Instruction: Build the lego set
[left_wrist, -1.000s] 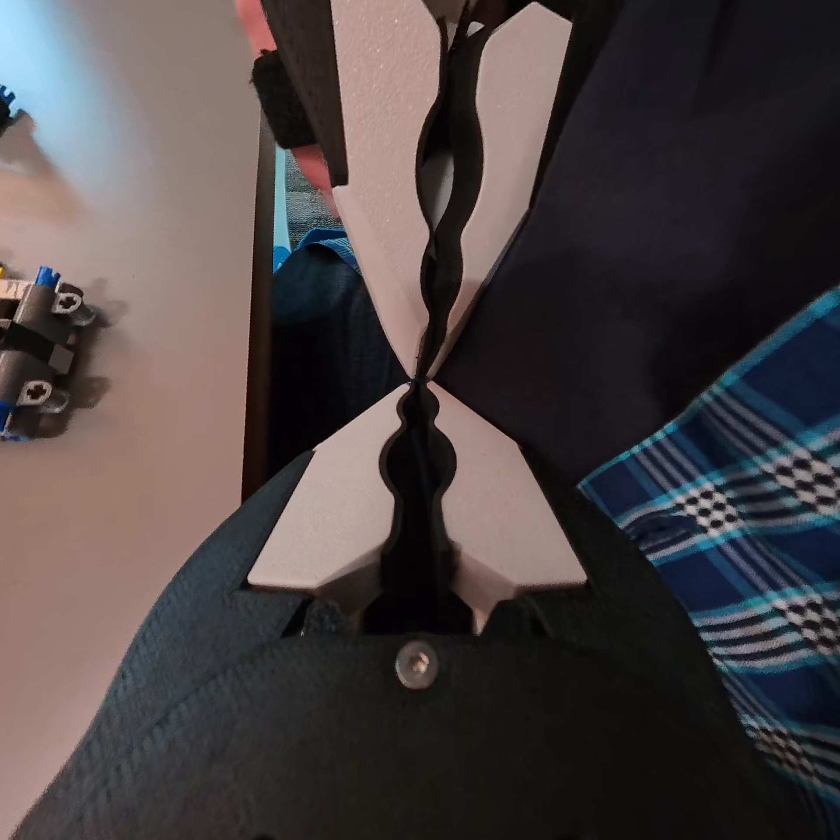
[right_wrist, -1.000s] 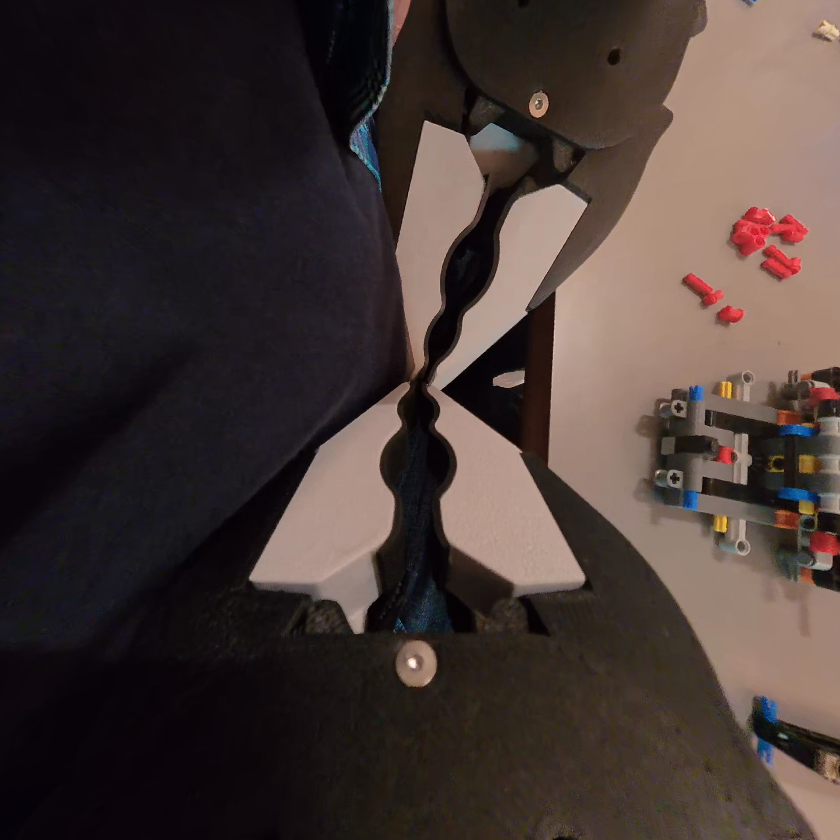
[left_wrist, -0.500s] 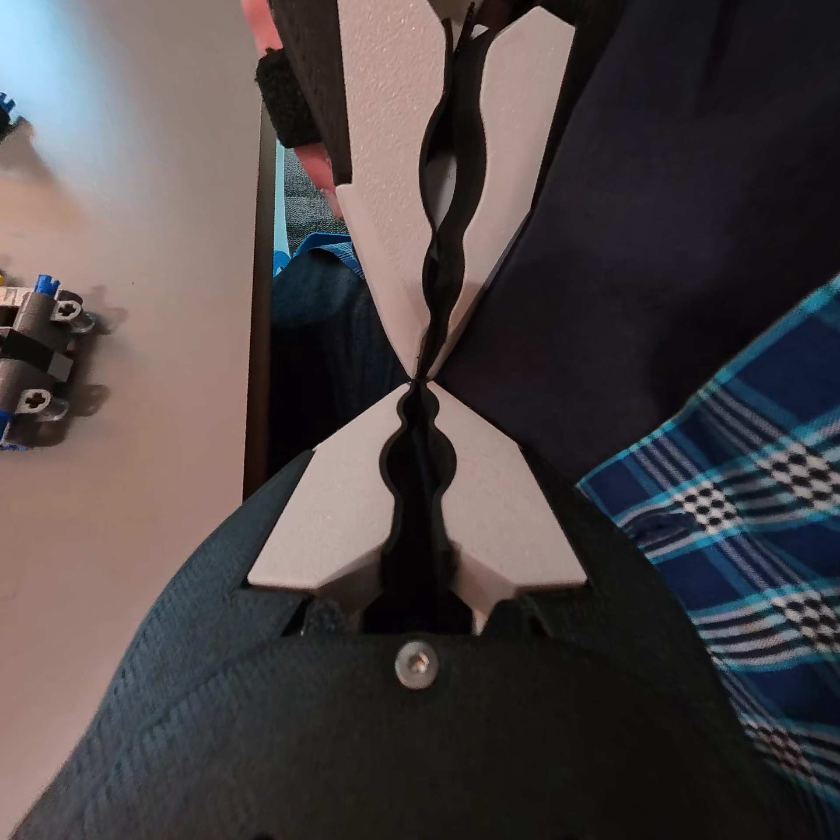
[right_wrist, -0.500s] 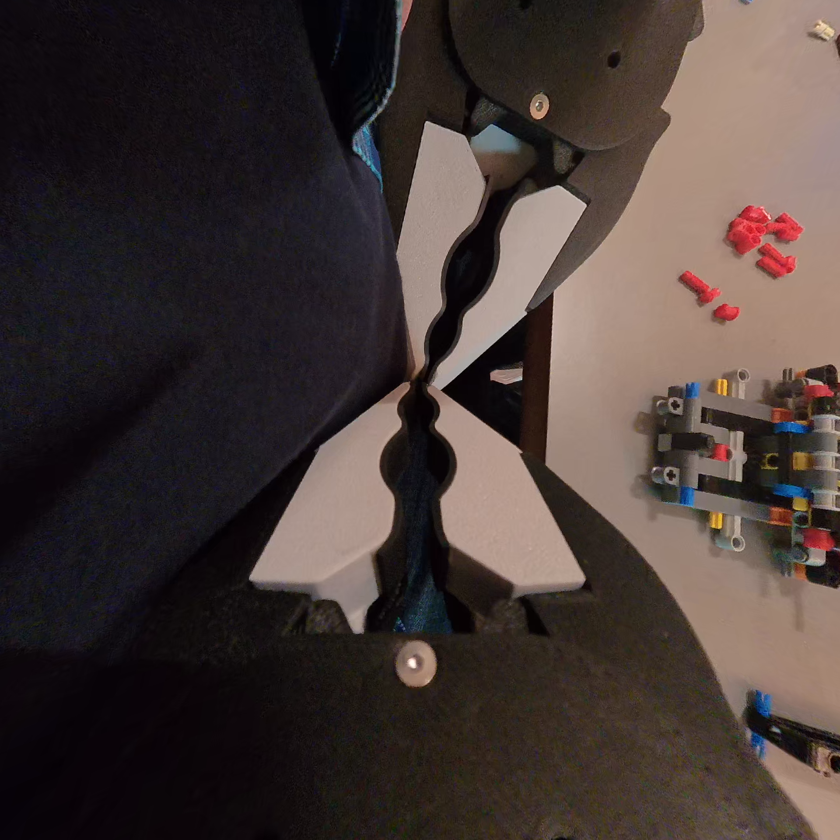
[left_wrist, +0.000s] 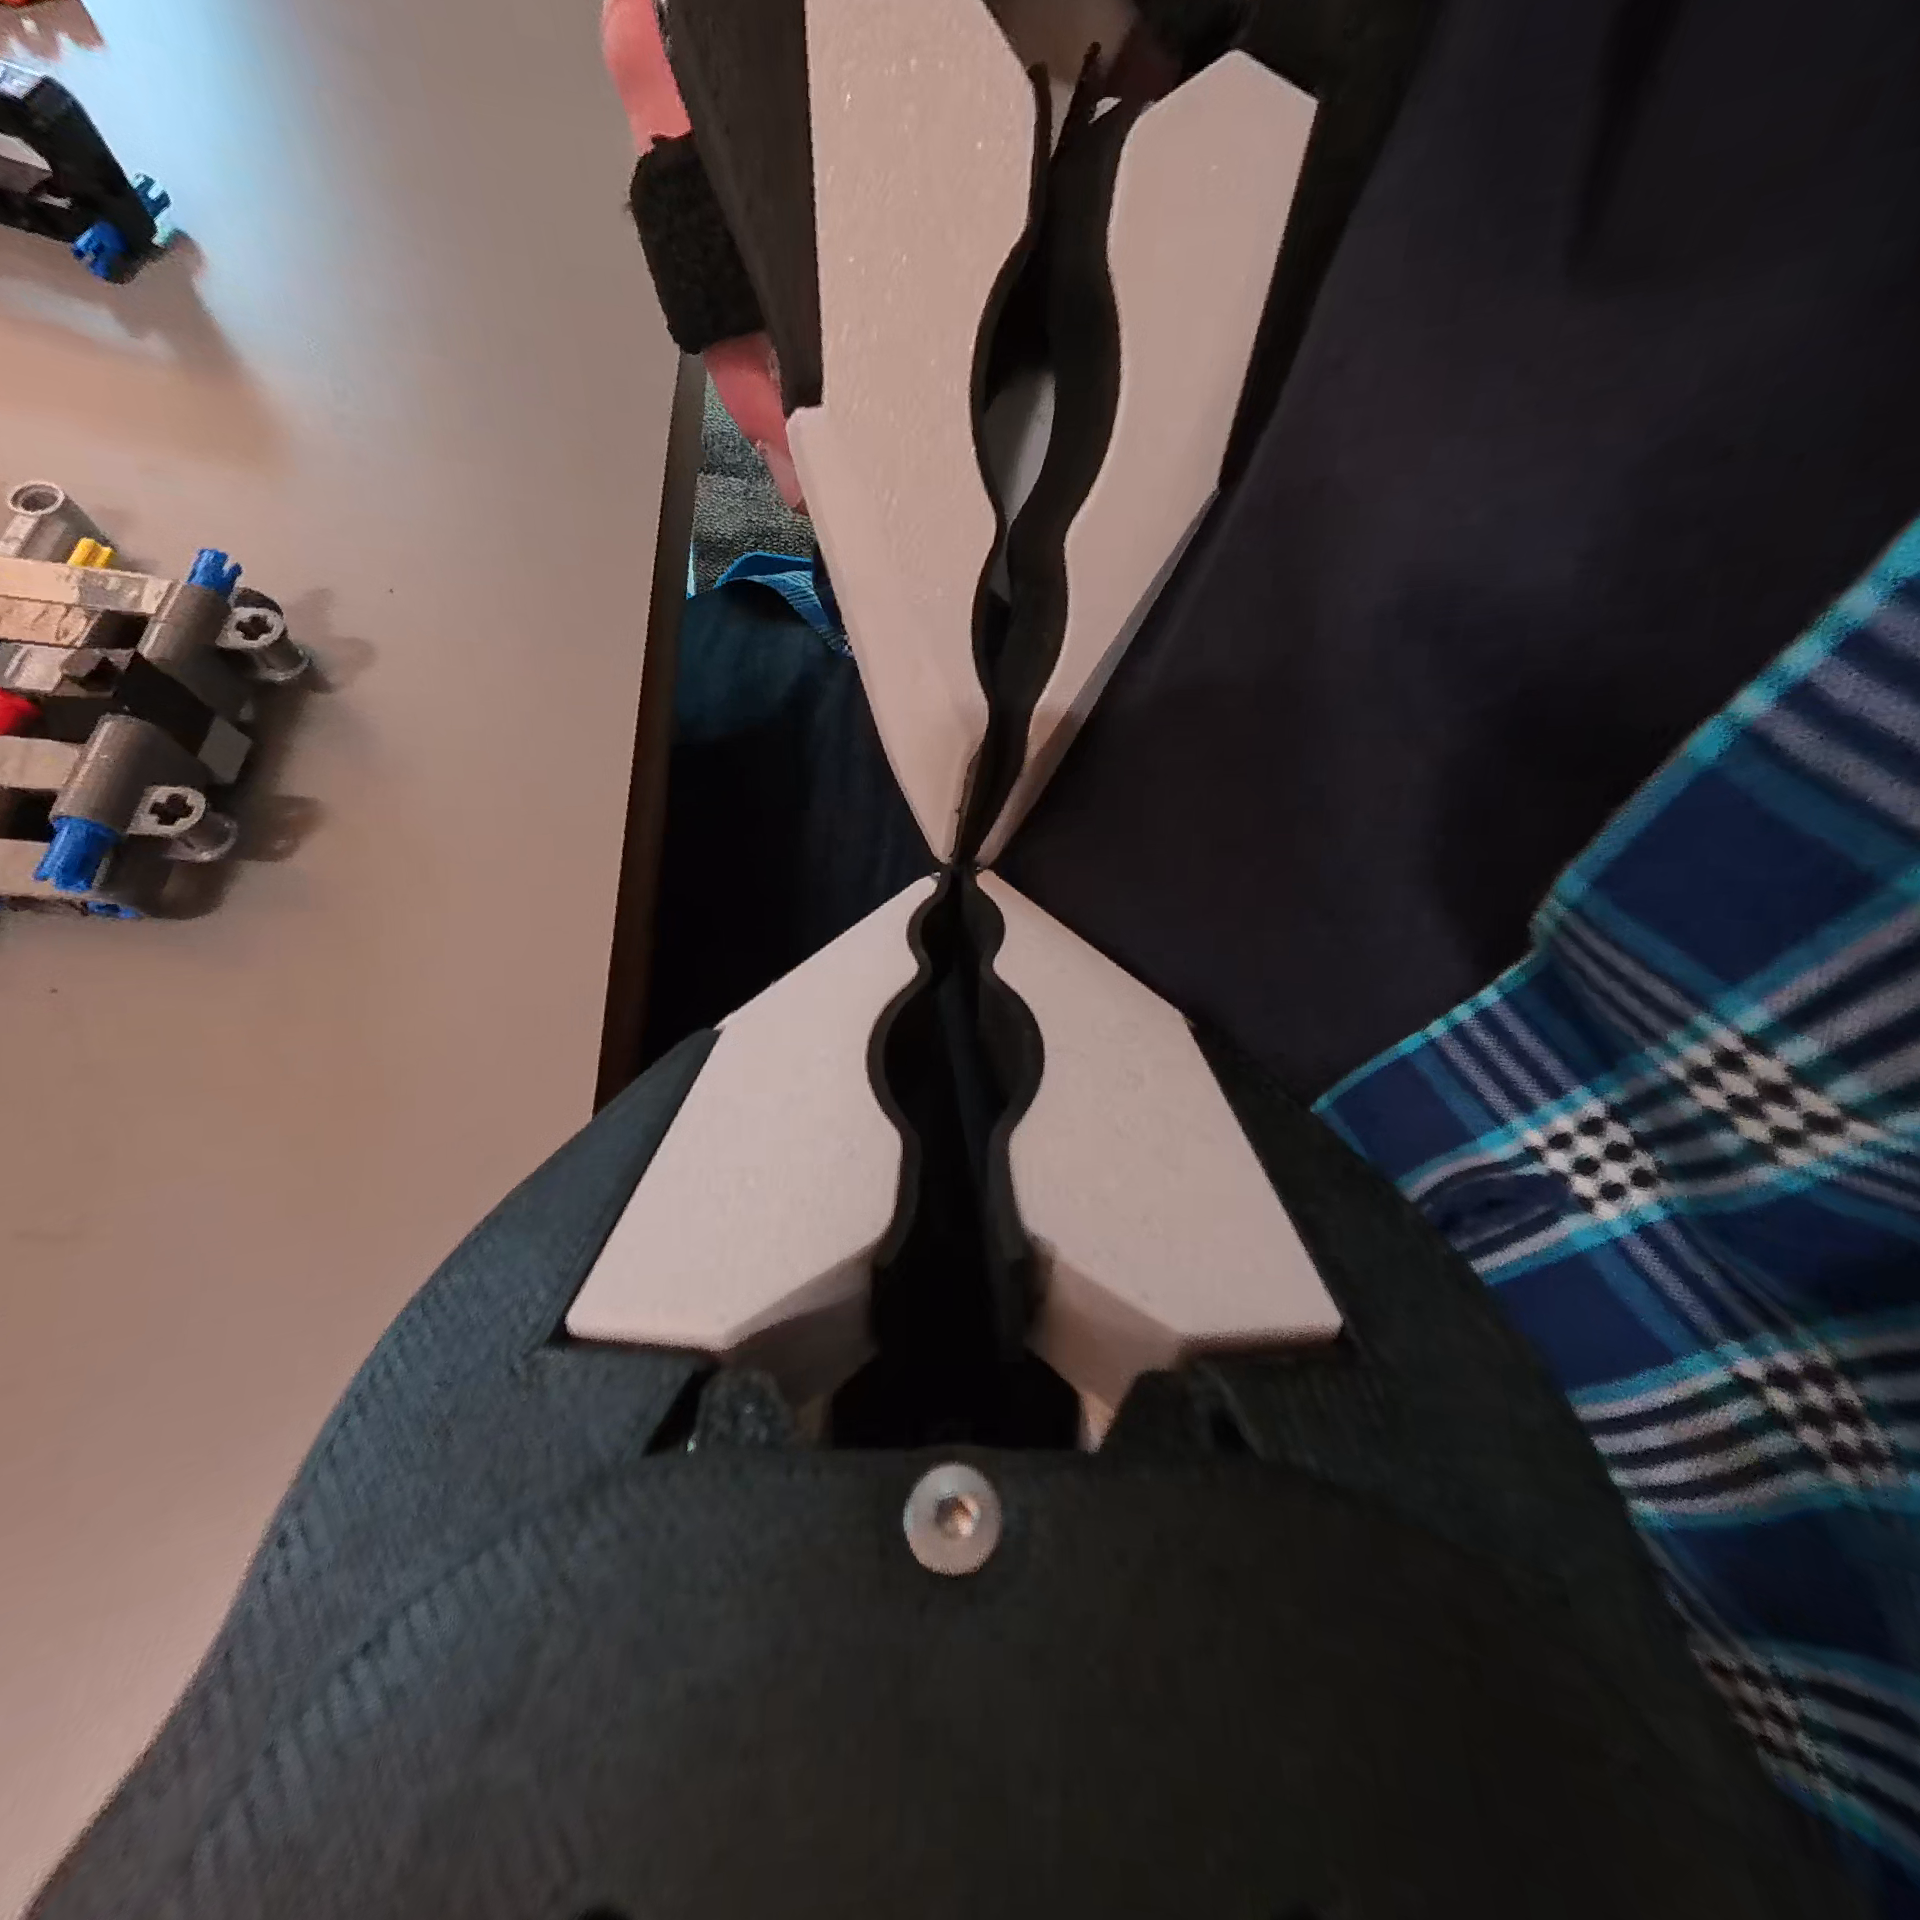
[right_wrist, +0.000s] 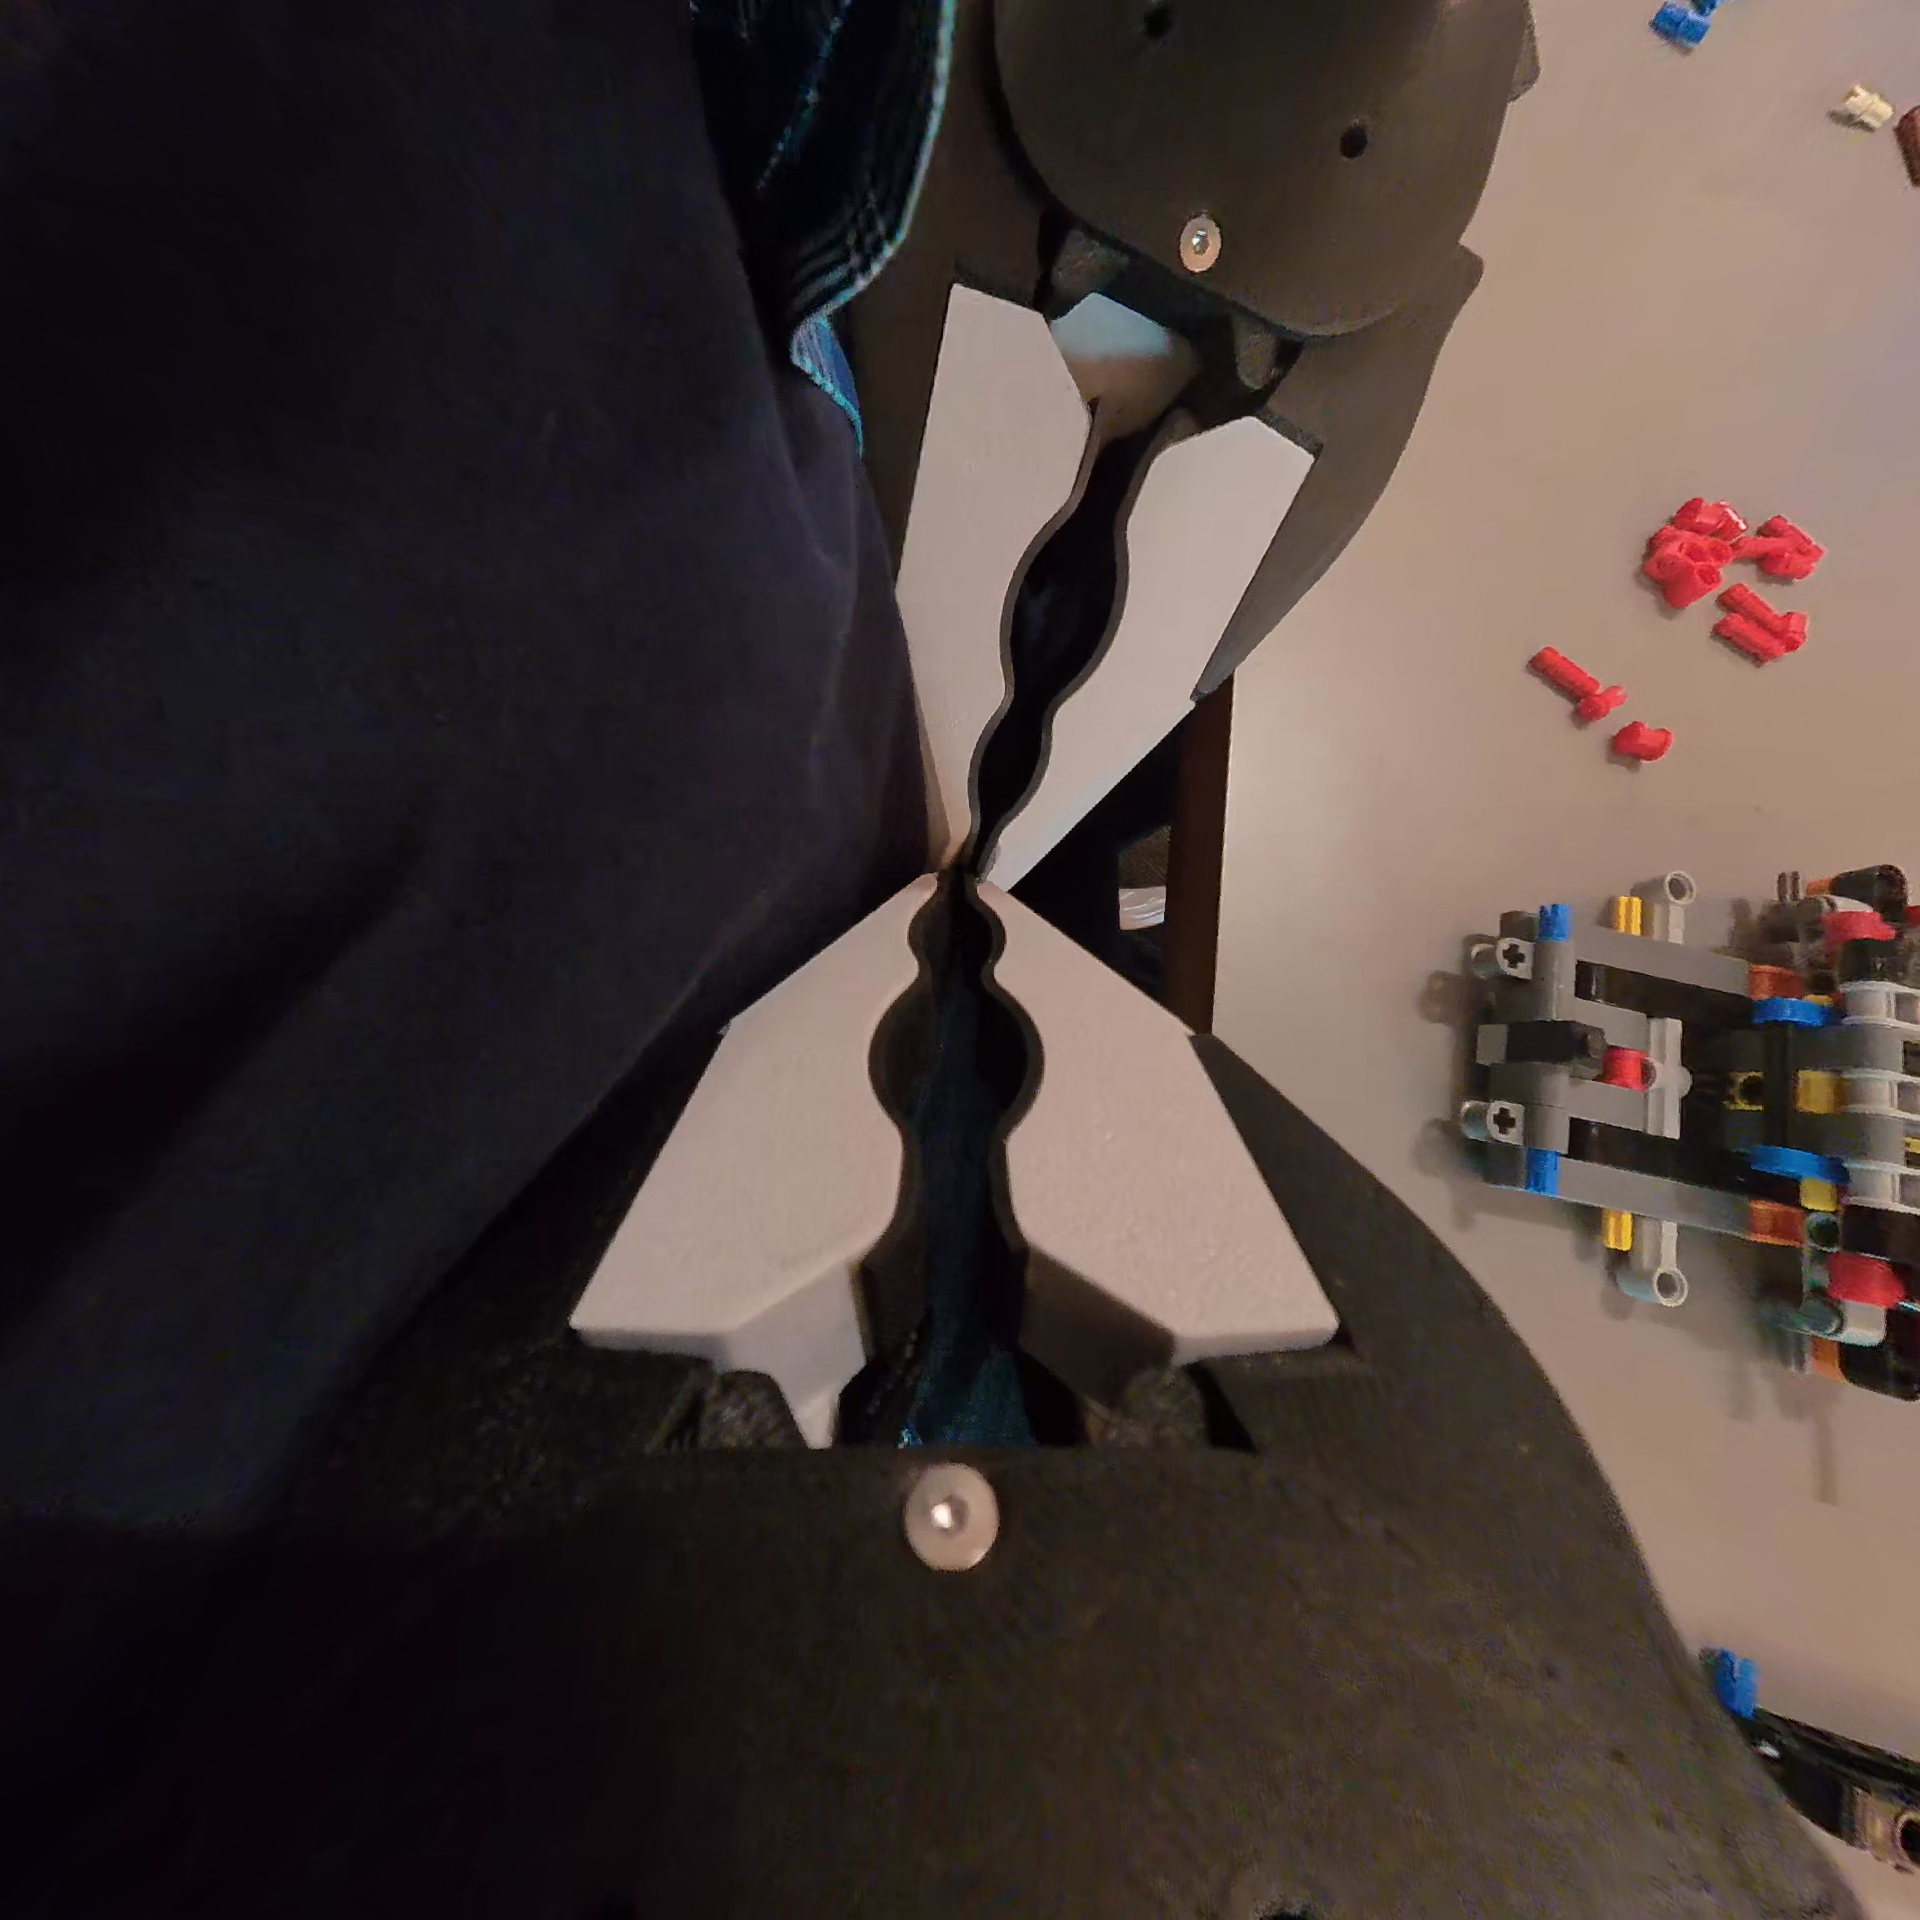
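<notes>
Left gripper (left_wrist: 961, 878) and right gripper (right_wrist: 961, 883): fingers pressed together, empty, tip to tip off table edge. Partly built lego chassis (right_wrist: 1704, 1122) on beige table (right_wrist: 1351, 1039), near loose red pins (right_wrist: 1725, 571).

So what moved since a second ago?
Not much. In the left wrist view the lego build slid a little rightward, showing more of it. Left gripper and right gripper stay shut, tip to tip, holding nothing. The red pieces stayed on the table.
</notes>
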